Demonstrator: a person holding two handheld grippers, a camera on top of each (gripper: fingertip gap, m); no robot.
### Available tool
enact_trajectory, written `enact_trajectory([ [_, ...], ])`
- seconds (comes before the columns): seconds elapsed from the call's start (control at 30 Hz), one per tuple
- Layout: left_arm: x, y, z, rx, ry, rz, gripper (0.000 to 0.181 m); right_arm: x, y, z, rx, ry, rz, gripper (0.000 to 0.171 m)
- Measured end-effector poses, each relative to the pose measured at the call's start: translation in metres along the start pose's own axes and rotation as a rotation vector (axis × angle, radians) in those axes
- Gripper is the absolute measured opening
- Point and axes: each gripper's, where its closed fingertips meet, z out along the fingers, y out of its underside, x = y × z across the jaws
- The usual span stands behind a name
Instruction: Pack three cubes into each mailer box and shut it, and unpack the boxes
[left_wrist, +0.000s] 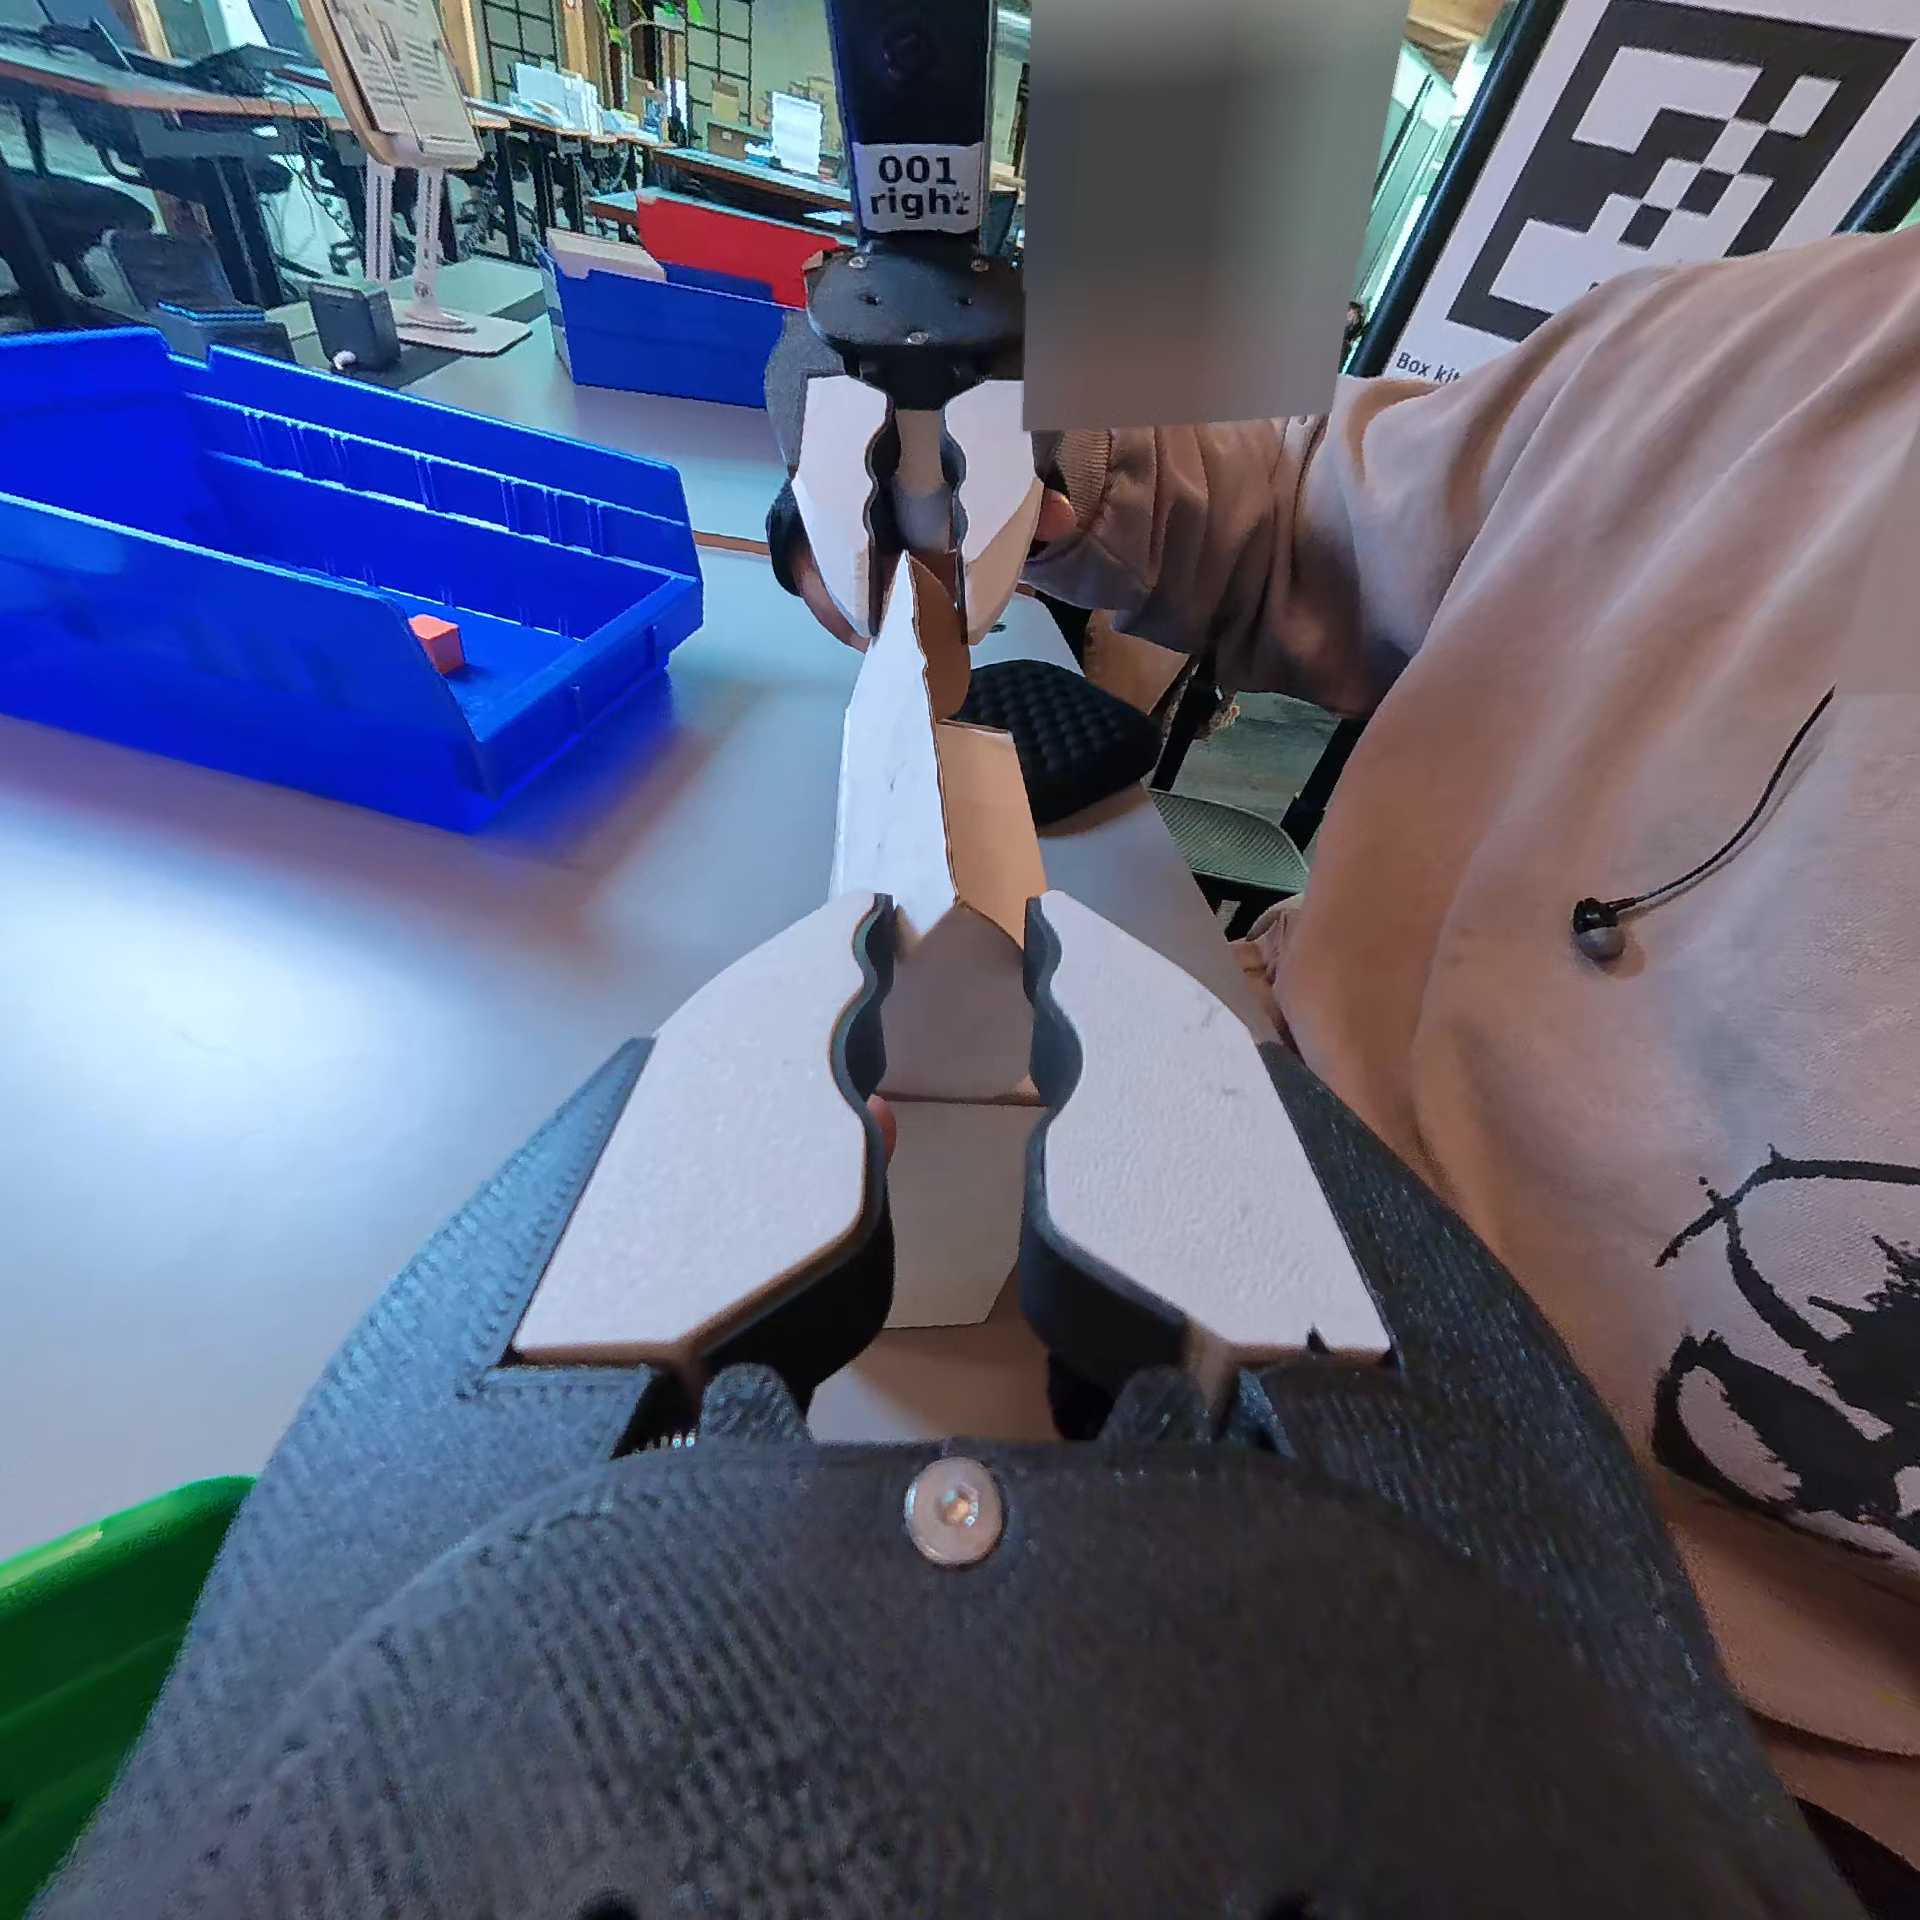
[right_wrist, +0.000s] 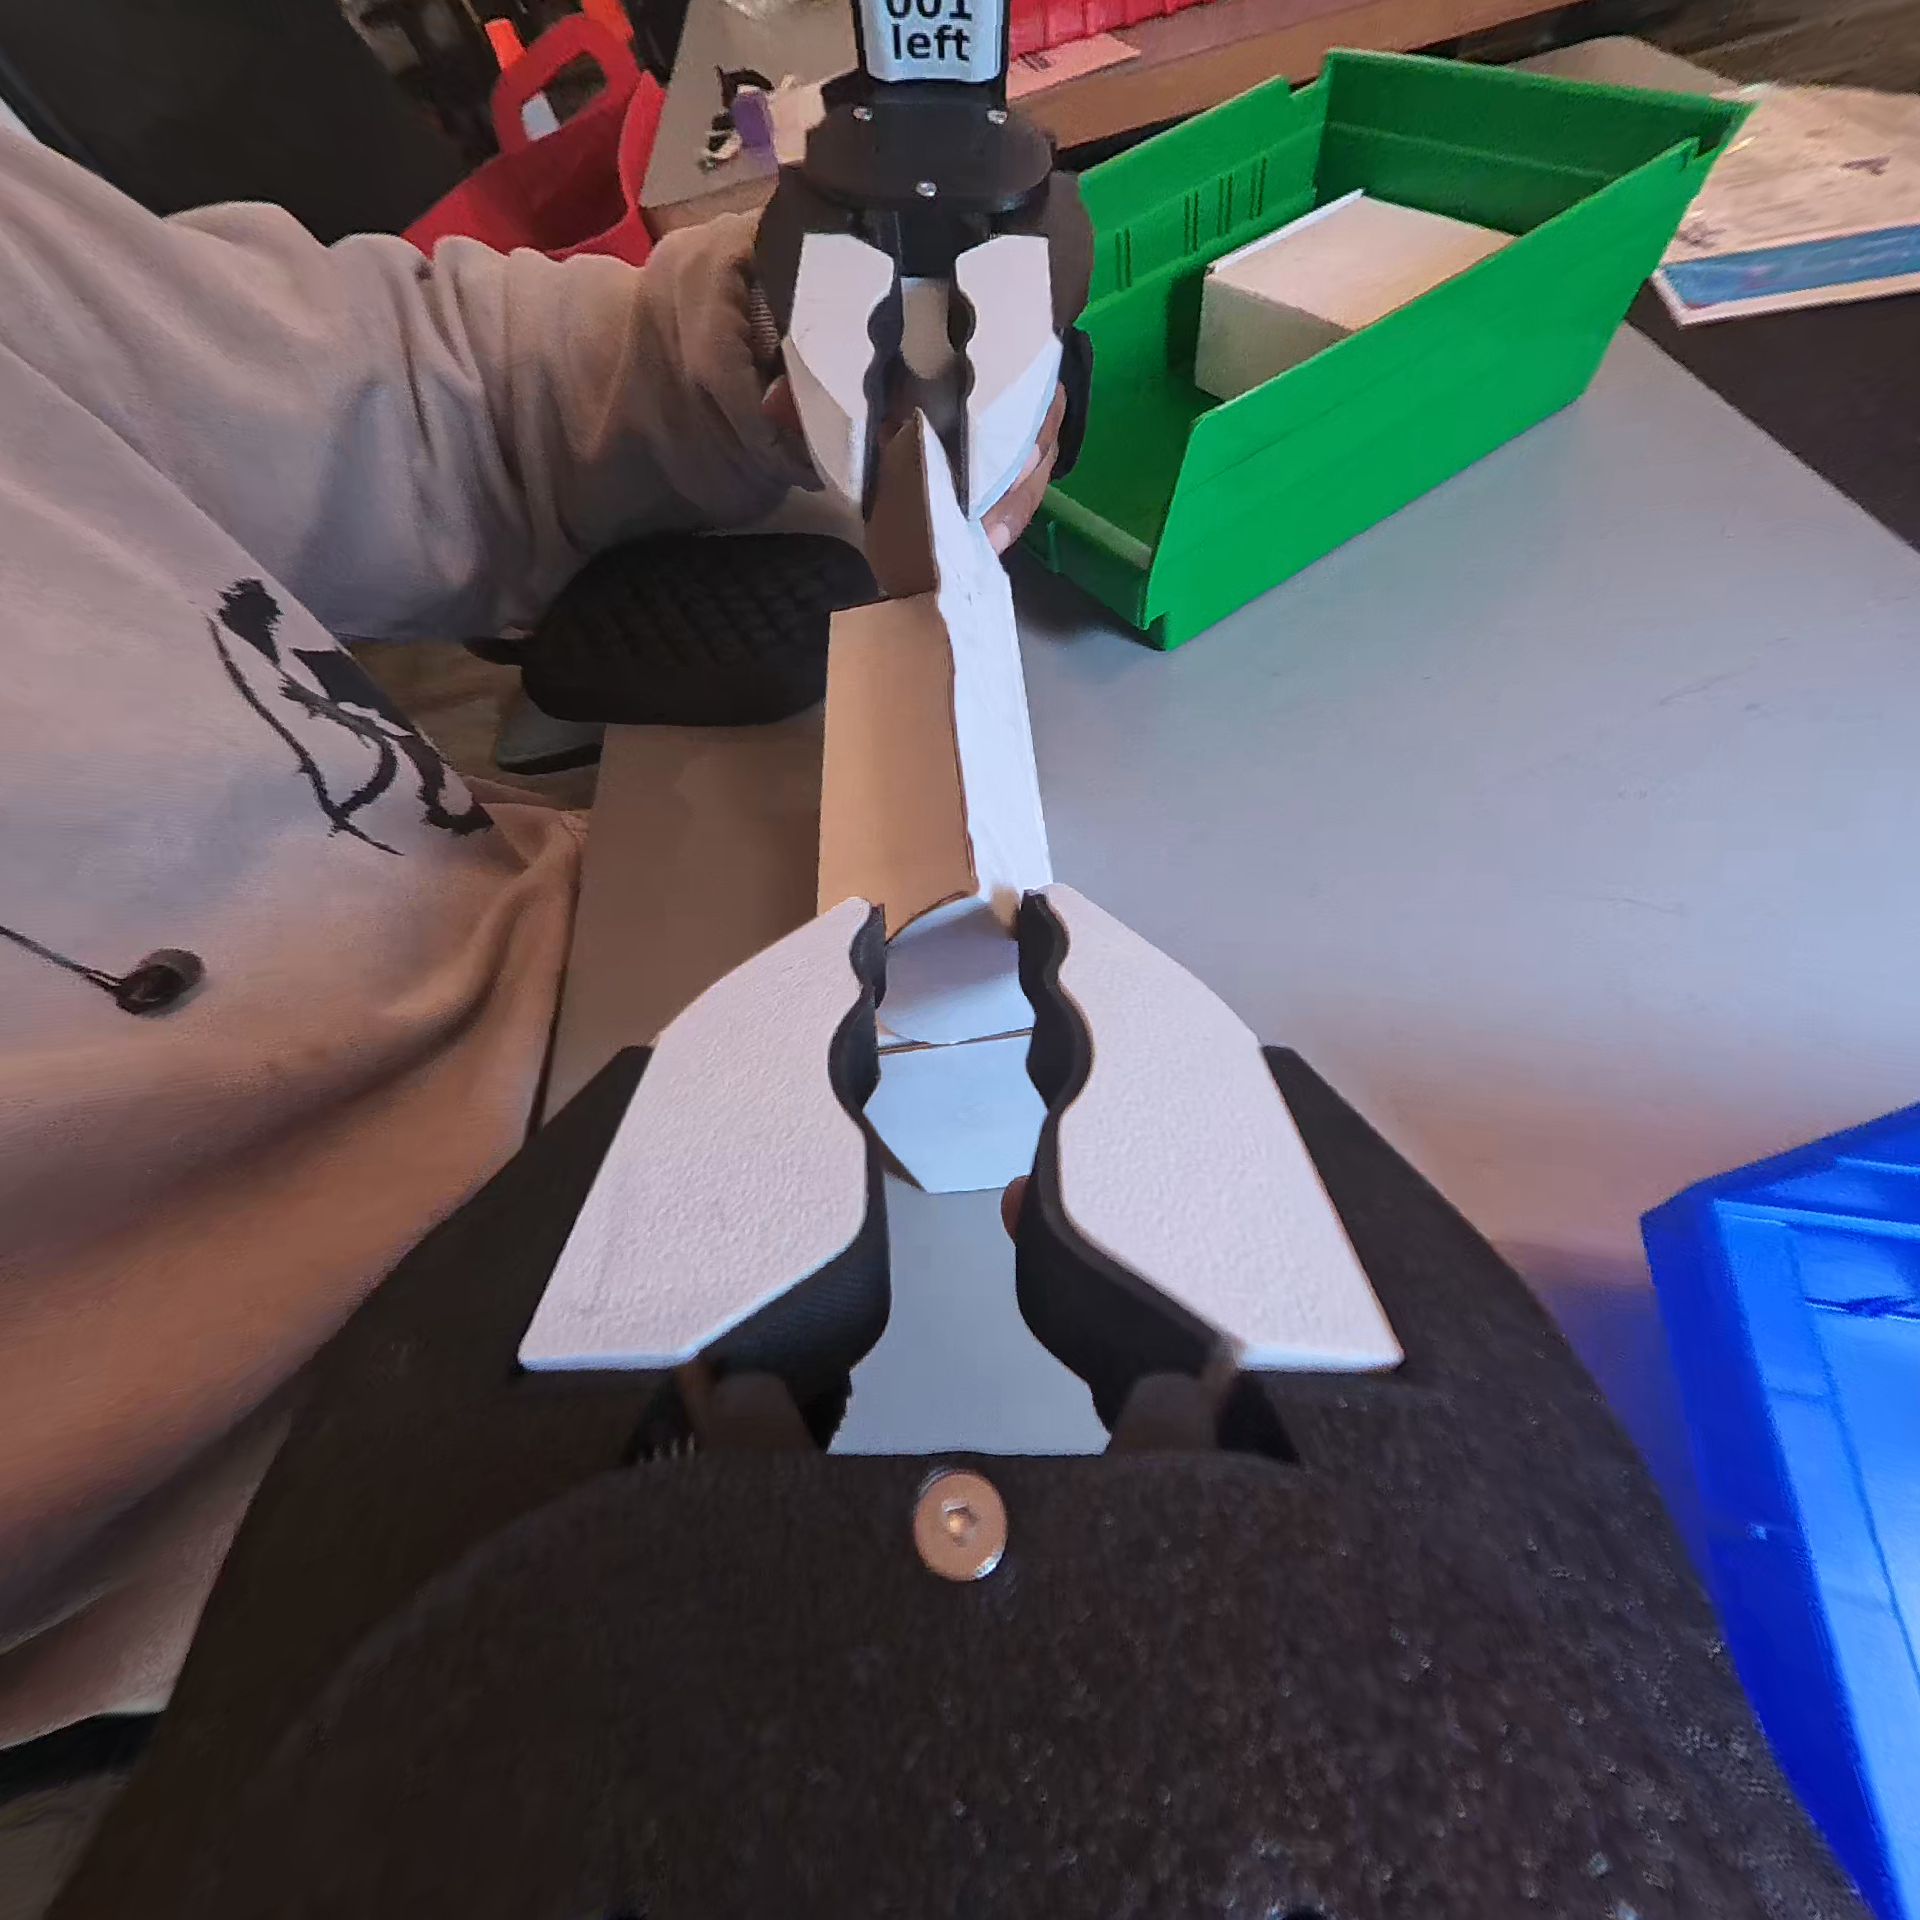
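1. Nearest in the left wrist view, the left hand-held gripper (left_wrist: 958, 1023) is pinching one end flap of a flat, unfolded mailer box (left_wrist: 899, 790) – white outside, brown inside.
2. The right hand-held gripper (right_wrist: 953, 1023) is clamping the opposite end, holding the box edge-up above the grey surface (left_wrist: 312, 987).
3. Farther off, a red cube (left_wrist: 436, 641) is lying in a blue bin (left_wrist: 343, 582).
4. A closed white box (right_wrist: 1340, 275) is sitting in a green bin (right_wrist: 1382, 416).

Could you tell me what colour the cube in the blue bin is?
Orange-red cube, best seen in the left wrist view.
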Motion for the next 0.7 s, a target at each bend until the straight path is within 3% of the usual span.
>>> enact_trajectory([
  [0.2,0.002,0.002,0.001,-0.031,-0.04,0.072,0.023,-0.003,0.001,0.001,-0.001,0.071,-0.064,0.025],
  [0.7,0.011,0.015,0.005,-0.033,-0.185,0.303,0.022,-0.015,0.013,0.005,0.034,0.179,-0.449,0.026],
])
